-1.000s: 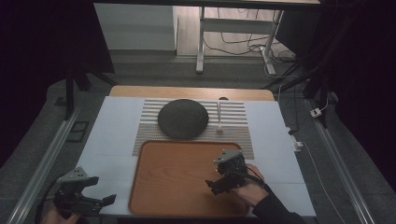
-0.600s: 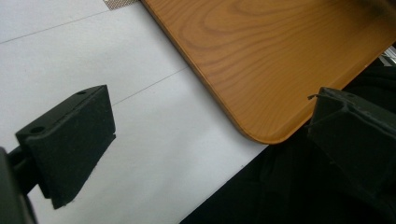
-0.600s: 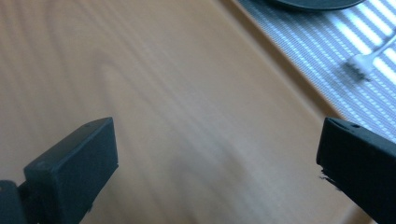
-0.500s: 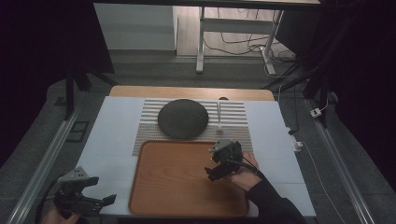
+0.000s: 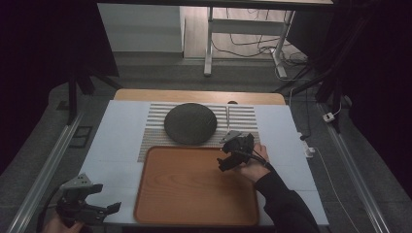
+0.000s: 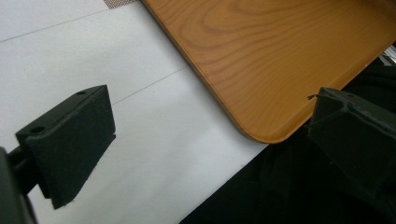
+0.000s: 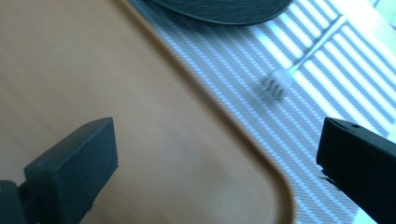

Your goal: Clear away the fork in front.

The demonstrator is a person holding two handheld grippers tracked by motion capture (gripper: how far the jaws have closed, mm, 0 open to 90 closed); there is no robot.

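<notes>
A wooden tray (image 5: 194, 187) lies at the table's near middle. Behind it, a dark round plate (image 5: 190, 123) rests on a striped mat (image 5: 155, 124), with a white fork (image 5: 227, 116) just right of the plate. My right gripper (image 5: 232, 148) hovers over the tray's far right corner, open and holding nothing. In the right gripper view (image 7: 219, 149), the fork's tines (image 7: 276, 85) lie ahead on the mat (image 7: 261, 135), beyond the tray's rim (image 7: 196, 116). My left gripper (image 5: 104, 207) is open at the near left; its view (image 6: 210, 126) looks over the tray's near corner (image 6: 261, 70).
A white sheet (image 5: 121, 145) covers the table around the mat and tray. A cable and small plug (image 5: 307, 148) lie at the right edge. Metal rails (image 5: 53, 160) run along both sides. The table's near edge drops to dark (image 6: 280, 196).
My right gripper has moved away from the person, from over the tray's right half to its far right corner near the mat. The left gripper has stayed put.
</notes>
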